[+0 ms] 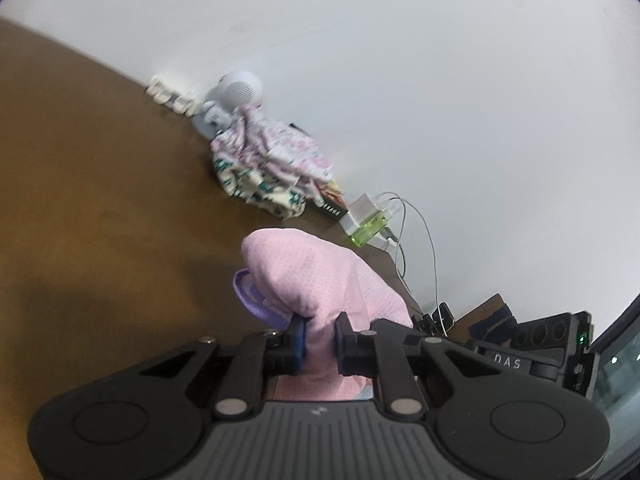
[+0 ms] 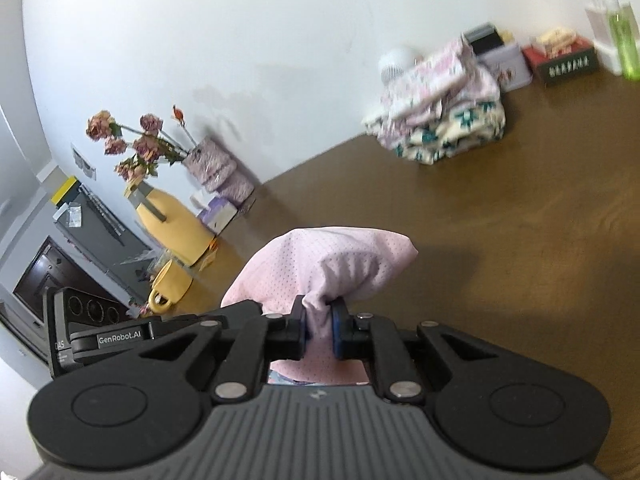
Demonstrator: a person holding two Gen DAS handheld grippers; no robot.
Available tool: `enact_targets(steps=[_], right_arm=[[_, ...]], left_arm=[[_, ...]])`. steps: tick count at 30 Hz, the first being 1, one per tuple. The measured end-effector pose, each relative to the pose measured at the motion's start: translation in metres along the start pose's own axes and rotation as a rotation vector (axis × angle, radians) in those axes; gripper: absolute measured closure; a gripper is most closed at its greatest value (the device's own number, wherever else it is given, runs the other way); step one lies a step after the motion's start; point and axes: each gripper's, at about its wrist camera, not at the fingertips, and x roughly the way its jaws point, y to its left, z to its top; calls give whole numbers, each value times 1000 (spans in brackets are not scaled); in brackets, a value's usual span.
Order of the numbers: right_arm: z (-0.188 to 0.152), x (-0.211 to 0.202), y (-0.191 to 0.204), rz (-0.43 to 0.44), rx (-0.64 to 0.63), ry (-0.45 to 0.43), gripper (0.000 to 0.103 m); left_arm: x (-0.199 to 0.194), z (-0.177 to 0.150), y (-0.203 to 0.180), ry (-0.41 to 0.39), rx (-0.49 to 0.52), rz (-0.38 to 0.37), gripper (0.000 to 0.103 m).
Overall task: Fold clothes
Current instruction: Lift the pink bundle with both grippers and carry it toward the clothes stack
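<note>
holding a pink garment pinched in both sets of fingers

gripping the pink garment (image 1: pixel 316 276) with my left gripper (image 1: pixel 320 344), i see its fingers closed on a bunched fold, and my right gripper (image 2: pixel 319 330) is likewise clamped on pink cloth. in both wrist views the fabric rises from the fingers and balloons forward above them, lifted off the brown counter (image 1: pixel 100 200), with more of it hanging below the jaws. a lilac trim (image 1: pixel 250 300) shows just left of the left fingers. each view catches the other gripper's body close alongside, so my hands are near together and the stretch between them is short; i judge the garment's long axis runs from one pinch to the other, across me, though its full outline is hidden. neither hand is plainly nearer to the cloth, as both hold it. whether this is an edge being carried over into a fold or the garment being lifted to spread out, i cannot settle from here.

far across the counter, against the wall, a heap of patterned clothes (image 2: pixel 440 112) sits, a pink-printed piece on top of a cream one with teal marks; it looks loosely piled more than squared. beside it stand a lilac tin (image 2: pixel 506 68) and a red-topped box (image 2: pixel 566 58) with something pale on top, contents unclear. a clear bag (image 2: pixel 614 28) holds a green bottle (image 2: pixel 624 44).
</note>
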Motion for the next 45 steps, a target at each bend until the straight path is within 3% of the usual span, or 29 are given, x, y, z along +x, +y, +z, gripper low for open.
enact_targets(steps=[12,18,29,33,41,45], right_arm=[[86,19,1,-81,-67,-101,92],[137,48,-8,-71,-61,-125,92],[217,104,31,59,-108,-158,92],[238,117,27,67,-110,-210,92],[229,119,-80,-55,44,-237,92],[225,113,-110,-87,73,-242,92]], left_arm=[[59,87,-40,-39,148,39,90],[89,133,-38,-74,150,37,90],[59,208,-16,-272,83,31,90],[81,236,-18,-268,76,43,90],[203,215,13,-97,-68,-14,90],[231,207,18,-59,-81,-18,90]])
